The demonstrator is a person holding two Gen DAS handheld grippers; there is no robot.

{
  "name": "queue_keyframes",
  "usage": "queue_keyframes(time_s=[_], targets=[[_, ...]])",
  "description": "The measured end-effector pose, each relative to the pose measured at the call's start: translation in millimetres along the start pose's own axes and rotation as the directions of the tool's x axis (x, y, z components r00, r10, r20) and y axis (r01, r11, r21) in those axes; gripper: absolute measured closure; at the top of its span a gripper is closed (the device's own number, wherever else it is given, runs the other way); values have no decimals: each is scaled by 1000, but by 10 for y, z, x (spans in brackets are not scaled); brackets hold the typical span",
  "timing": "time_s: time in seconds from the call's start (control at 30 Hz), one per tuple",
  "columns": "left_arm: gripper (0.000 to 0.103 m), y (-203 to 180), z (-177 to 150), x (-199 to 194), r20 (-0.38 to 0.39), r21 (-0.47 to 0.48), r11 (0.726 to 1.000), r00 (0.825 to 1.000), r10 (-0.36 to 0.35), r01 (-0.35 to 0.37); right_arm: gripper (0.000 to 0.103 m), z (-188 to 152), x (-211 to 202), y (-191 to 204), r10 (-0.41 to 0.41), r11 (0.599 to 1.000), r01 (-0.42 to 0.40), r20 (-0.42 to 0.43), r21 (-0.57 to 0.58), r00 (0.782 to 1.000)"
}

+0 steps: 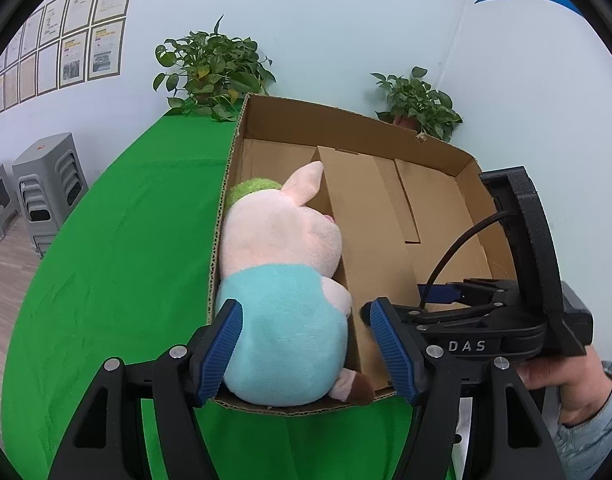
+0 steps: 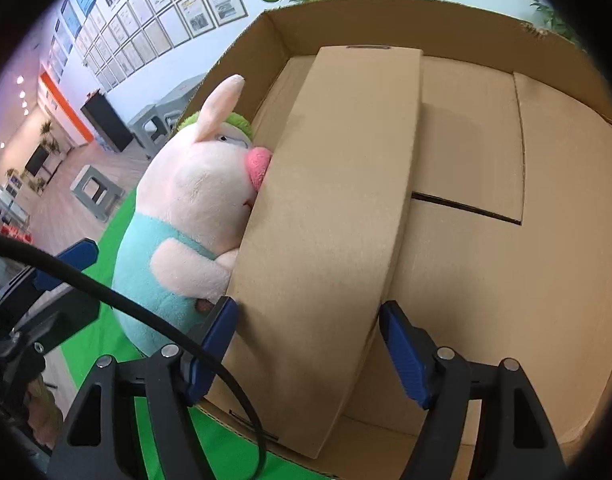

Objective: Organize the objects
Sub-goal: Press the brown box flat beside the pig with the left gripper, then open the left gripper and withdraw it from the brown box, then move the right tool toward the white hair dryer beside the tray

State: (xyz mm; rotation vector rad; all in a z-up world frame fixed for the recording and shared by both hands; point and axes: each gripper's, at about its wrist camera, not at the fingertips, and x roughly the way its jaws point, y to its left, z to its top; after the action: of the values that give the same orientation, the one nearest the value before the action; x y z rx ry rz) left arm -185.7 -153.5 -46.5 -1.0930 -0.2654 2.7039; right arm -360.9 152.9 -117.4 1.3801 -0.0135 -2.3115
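Observation:
A plush pig with a pink head and a teal body lies in the left part of an open cardboard box, pressed against a raised cardboard flap. My left gripper is open, its blue pads on either side of the pig's teal body at the box's near edge. My right gripper is open around the near end of the same flap. The pig shows to its left, snout against the flap. The right gripper also shows in the left wrist view.
The box stands on a green cloth-covered table. Two potted plants stand behind the box by the wall. Grey stacked stools stand on the floor to the left. A black cable runs across the right wrist view.

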Motion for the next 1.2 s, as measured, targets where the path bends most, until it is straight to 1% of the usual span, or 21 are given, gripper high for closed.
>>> queue_keyframes(time_s=[0.17, 0.23, 0.3, 0.33, 0.37, 0.43, 0.5, 0.53, 0.57, 0.6, 0.63, 0.67, 0.77, 0.8, 0.87, 0.97, 1.1, 1.2], targets=[[38, -77, 19, 37, -1, 12, 1000, 1000, -4, 4, 29, -27, 26, -62, 30, 997, -31, 13, 70, 999], [38, -103, 21, 41, -1, 14, 1000, 1000, -3, 3, 25, -41, 60, -111, 63, 992, -65, 17, 106, 998], [38, -128, 25, 45, -1, 20, 1000, 1000, 3, -3, 23, -64, 82, -161, 90, 987, -92, 22, 136, 996], [37, -135, 27, 42, 1, 24, 1000, 1000, 7, -7, 23, -76, 83, -179, 97, 984, -100, 29, 145, 995], [32, -144, 29, 35, 6, 28, 1000, 1000, 14, -15, 23, -84, 74, -191, 100, 984, -104, 35, 147, 994], [28, -152, 35, 12, 20, 29, 999, 999, 38, -39, 22, -112, 6, -215, 105, 983, -113, 59, 142, 993], [27, -150, 39, -35, 37, 35, 998, 998, 49, -50, 18, -155, -120, -198, 65, 991, -76, 99, 107, 993], [22, -162, 40, -61, 49, 40, 997, 997, 56, -58, 16, -193, -199, -195, 34, 995, -44, 119, 86, 992], [15, -193, 45, -95, 73, 49, 995, 994, 78, -81, 16, -222, -252, -175, 11, 997, -21, 134, 74, 991], [12, -219, 43, -121, 93, 53, 993, 991, 98, -103, 10, -276, -331, -163, -16, 998, 7, 154, 60, 988], [4, -248, 41, -147, 115, 57, 990, 986, 120, -127, 0, -337, -406, -152, -41, 998, 33, 176, 49, 984], [1, -299, 34, -189, 153, 58, 985, 976, 153, -163, 1, -403, -478, -132, -66, 998, 59, 200, 38, 977], [1, -438, 4, -258, 214, 63, 971, 953, 214, -232, 1, -612, -655, -68, -143, 989, 145, 259, 10, 955], [1, -488, -14, -274, 223, 65, 968, 949, 224, -244, 1, -683, -713, -61, -158, 987, 161, 276, 11, 948], [1, -566, -52, -285, 233, 69, 963, 943, 239, -261, 1, -783, -784, -35, -164, 986, 167, 302, 17, 939], [1, -645, -128, -273, 241, 77, 958, 937, 253, -278, 1, -867, -830, 70, -190, 981, 191, 319, 29, 928], [1, -721, -224, -243, 234, 81, 950, 933, 275, -301, 1, -897, -777, 135, -196, 980, 199, 312, 22, 930], [1, -745, -281, -263, 240, 74, 951, 931, 276, -301, 1, -975, -809, 165, -206, 977, 214, 329, 14, 922]])
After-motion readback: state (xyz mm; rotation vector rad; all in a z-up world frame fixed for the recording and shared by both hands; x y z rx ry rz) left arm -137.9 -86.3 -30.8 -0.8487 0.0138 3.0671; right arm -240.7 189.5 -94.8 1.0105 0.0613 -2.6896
